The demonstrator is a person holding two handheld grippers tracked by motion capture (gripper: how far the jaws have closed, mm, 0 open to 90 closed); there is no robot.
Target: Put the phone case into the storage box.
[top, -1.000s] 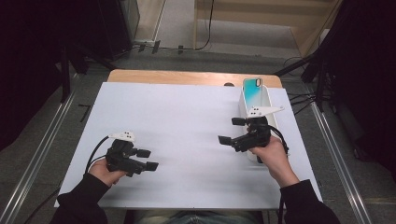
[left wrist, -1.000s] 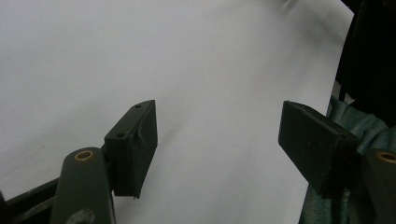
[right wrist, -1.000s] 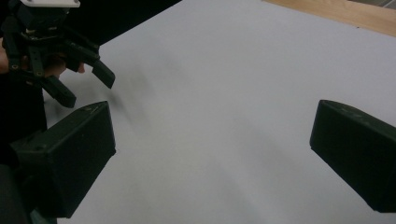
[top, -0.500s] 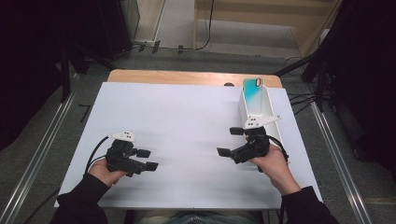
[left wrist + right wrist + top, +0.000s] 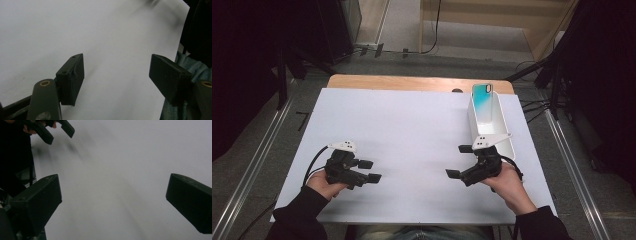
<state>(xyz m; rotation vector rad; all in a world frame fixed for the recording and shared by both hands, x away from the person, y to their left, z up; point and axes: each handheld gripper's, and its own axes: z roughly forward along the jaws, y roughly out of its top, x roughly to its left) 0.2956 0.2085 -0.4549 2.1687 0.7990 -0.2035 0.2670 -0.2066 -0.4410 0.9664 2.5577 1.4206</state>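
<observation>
My left gripper (image 5: 371,170) rests near the front left of the white tabletop (image 5: 412,125), its jaws open and pointing right with nothing between them. In the left gripper view my left gripper (image 5: 117,72) frames bare white surface. My right gripper (image 5: 458,161) sits at the front right, jaws open and pointing left, empty; in the right gripper view my right gripper (image 5: 112,200) looks across the table. Just behind the right hand stands a white bin (image 5: 472,120) with a teal phone (image 5: 483,102) leaning upright at its far end.
The left gripper (image 5: 53,131) appears far off at the top left of the right gripper view. A wooden strip (image 5: 412,82) borders the table's far edge. Metal rails (image 5: 257,160) run along the floor on both sides, and cables (image 5: 537,107) lie at the right.
My right gripper has drawn back from beside the bin toward the near edge and sunk a little. The left gripper has stayed put.
</observation>
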